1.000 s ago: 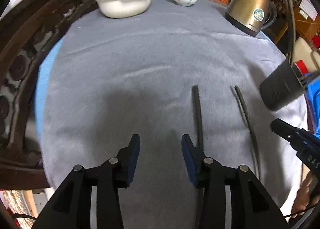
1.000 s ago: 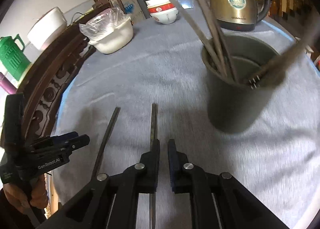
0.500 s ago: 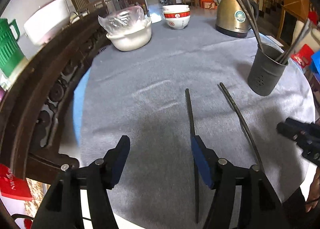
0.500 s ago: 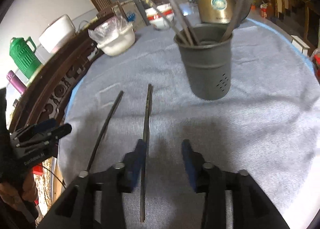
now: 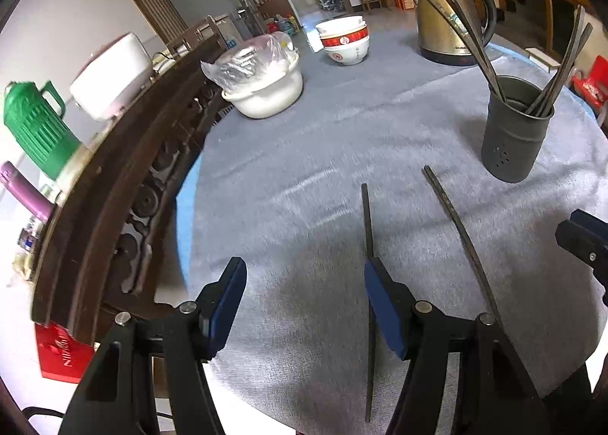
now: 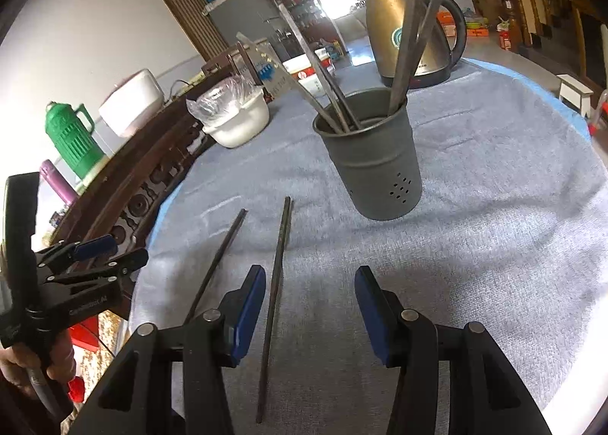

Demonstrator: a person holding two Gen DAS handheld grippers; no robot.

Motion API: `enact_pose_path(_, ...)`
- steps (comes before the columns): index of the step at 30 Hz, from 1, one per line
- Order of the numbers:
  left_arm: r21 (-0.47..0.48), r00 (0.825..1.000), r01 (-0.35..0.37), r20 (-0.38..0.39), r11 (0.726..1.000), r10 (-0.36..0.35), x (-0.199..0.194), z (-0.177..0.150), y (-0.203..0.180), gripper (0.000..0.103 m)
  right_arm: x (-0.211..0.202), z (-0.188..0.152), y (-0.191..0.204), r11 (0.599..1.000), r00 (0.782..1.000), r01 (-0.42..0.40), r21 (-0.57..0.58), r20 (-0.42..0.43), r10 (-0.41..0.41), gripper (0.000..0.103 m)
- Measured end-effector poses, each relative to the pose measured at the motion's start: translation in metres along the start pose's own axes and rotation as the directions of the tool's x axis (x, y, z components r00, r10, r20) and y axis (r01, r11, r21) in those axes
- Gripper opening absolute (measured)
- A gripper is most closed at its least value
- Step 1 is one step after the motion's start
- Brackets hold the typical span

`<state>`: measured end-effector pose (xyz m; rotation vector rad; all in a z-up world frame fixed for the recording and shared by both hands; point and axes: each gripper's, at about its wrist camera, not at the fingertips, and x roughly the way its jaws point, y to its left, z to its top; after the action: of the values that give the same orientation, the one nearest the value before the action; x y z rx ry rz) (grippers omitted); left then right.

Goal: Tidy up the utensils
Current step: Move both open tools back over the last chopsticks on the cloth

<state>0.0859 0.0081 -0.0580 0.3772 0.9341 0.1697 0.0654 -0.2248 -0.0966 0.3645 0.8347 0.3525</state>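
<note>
Two dark chopsticks lie side by side on the grey cloth: one (image 5: pixel 367 229) (image 6: pixel 216 264) to the left, one (image 5: pixel 456 226) (image 6: pixel 275 283) to the right. A dark grey perforated holder (image 5: pixel 513 138) (image 6: pixel 376 165) stands upright behind them with several chopsticks in it. My left gripper (image 5: pixel 304 290) is open and empty, raised above the near end of the left chopstick. My right gripper (image 6: pixel 309 302) is open and empty, raised above the near end of the right chopstick. Each gripper shows in the other's view, the right one (image 5: pixel 581 237) and the left one (image 6: pixel 95 256).
A white pot with a plastic bag over it (image 5: pixel 266 85), stacked bowls (image 5: pixel 344 39) and a brass kettle (image 5: pixel 448 24) stand at the back. A dark carved wooden rail (image 5: pixel 125 188) curves along the left. The table's front edge (image 5: pixel 266 408) is close below my grippers.
Both grippers have pulled back and up from the cloth. The right gripper went from shut to wide open. The left gripper opened wider. The chopsticks lie where they were.
</note>
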Motion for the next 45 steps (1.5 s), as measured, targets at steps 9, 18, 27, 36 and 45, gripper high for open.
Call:
enact_pose_path(9, -0.006, 0.997, -0.082, 0.001, 0.997, 0.082, -0.020, 0.012, -0.016, 0.066, -0.009, 0.000, -0.016, 0.996, 0.996, -0.092, 0.017, -0.008, 0.092, 0.053)
enact_pose_path(18, -0.026, 0.994, -0.104, 0.014, 0.994, 0.105, -0.040, 0.025, -0.035, 0.066, -0.022, 0.010, -0.027, 0.990, 0.990, -0.141, -0.010, -0.017, 0.141, 0.053)
enact_pose_path(27, -0.021, 0.995, -0.090, 0.039, 0.996, 0.091, -0.053, 0.040, -0.054, 0.066, -0.038, 0.015, -0.037, 0.989, 0.990, -0.143, -0.031, -0.014, 0.143, 0.053)
enact_pose_path(36, -0.037, 0.995, -0.048, 0.083, 0.998, 0.050, -0.066, 0.050, -0.060, 0.066, -0.051, 0.023, -0.036, 0.991, 0.992, -0.125, -0.045, -0.006, 0.125, 0.053)
enact_pose_path(45, -0.064, 0.992, -0.002, 0.125, 0.998, 0.010, -0.074, 0.054, -0.053, 0.066, -0.060, 0.025, -0.025, 0.993, 0.996, -0.093, -0.075, 0.003, 0.094, 0.053)
